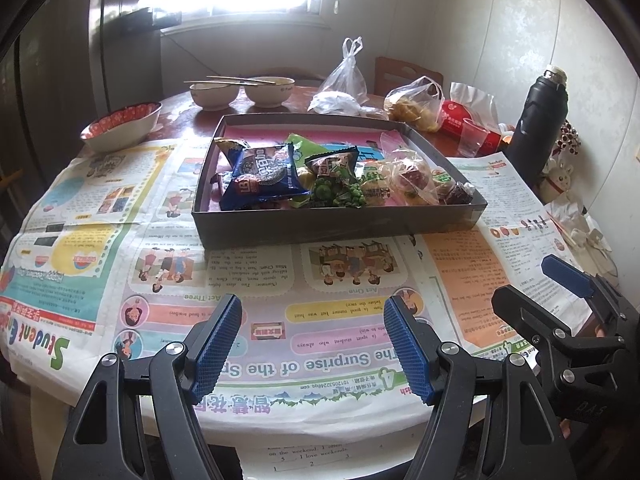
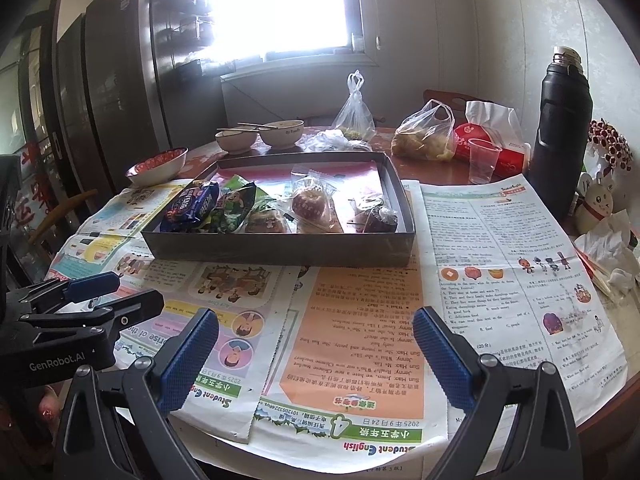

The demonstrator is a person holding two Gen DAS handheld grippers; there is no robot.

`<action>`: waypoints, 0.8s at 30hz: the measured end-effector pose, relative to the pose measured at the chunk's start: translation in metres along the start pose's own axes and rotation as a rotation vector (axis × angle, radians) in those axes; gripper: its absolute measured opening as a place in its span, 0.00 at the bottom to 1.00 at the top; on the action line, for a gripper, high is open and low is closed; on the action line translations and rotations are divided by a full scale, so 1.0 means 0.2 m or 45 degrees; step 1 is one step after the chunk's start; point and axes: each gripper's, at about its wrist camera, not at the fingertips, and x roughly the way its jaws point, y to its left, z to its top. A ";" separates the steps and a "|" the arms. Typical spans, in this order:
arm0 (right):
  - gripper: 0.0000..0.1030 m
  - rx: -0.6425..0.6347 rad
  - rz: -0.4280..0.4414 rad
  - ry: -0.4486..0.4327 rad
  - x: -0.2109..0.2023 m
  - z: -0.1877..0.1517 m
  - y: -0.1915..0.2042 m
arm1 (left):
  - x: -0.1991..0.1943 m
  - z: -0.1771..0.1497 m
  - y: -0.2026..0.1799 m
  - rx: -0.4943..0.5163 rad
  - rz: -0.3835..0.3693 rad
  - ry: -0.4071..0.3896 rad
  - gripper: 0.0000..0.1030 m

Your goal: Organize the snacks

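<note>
A shallow dark cardboard box point(image 1: 332, 228) point(image 2: 280, 248) stands on the newspaper-covered table and holds several snacks. In it lie a blue cookie packet point(image 1: 266, 176) point(image 2: 192, 206), a green pea packet point(image 1: 338, 184) point(image 2: 232, 208), and clear-wrapped pastries point(image 1: 408, 178) point(image 2: 310, 204). My left gripper point(image 1: 314, 350) is open and empty, hovering over the newspaper in front of the box. My right gripper point(image 2: 316, 360) is open and empty too, near the front edge. It shows at the right in the left wrist view point(image 1: 536, 280); the left gripper shows at the left in the right wrist view point(image 2: 116, 292).
Behind the box stand two white bowls with chopsticks point(image 1: 240, 90) point(image 2: 260, 134), a red-patterned bowl point(image 1: 120, 124) point(image 2: 158, 166), plastic bags of food point(image 1: 416, 102) point(image 2: 426, 134), a red tissue pack point(image 2: 492, 148), a plastic cup point(image 2: 482, 160) and a tall black bottle point(image 1: 540, 116) point(image 2: 562, 136). Crumpled tissues point(image 2: 608, 248) lie at the right.
</note>
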 end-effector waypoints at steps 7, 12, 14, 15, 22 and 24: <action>0.96 -0.001 -0.005 0.006 0.00 0.00 0.00 | 0.00 0.00 0.00 0.009 0.009 -0.002 0.73; 0.96 -0.001 -0.006 0.007 0.00 0.00 0.00 | -0.01 0.00 0.00 0.009 0.010 -0.004 0.73; 0.96 -0.001 -0.004 0.006 0.00 0.00 0.00 | -0.01 0.00 0.00 0.009 0.011 -0.003 0.73; 0.96 -0.001 -0.006 0.007 0.00 0.00 0.00 | -0.01 0.00 0.00 0.010 0.012 -0.003 0.73; 0.96 0.005 -0.011 0.006 0.01 0.00 -0.01 | 0.00 0.00 0.00 0.011 0.014 0.001 0.73; 0.96 0.008 -0.013 0.004 0.01 0.00 -0.02 | 0.00 0.00 0.00 0.013 0.015 0.001 0.73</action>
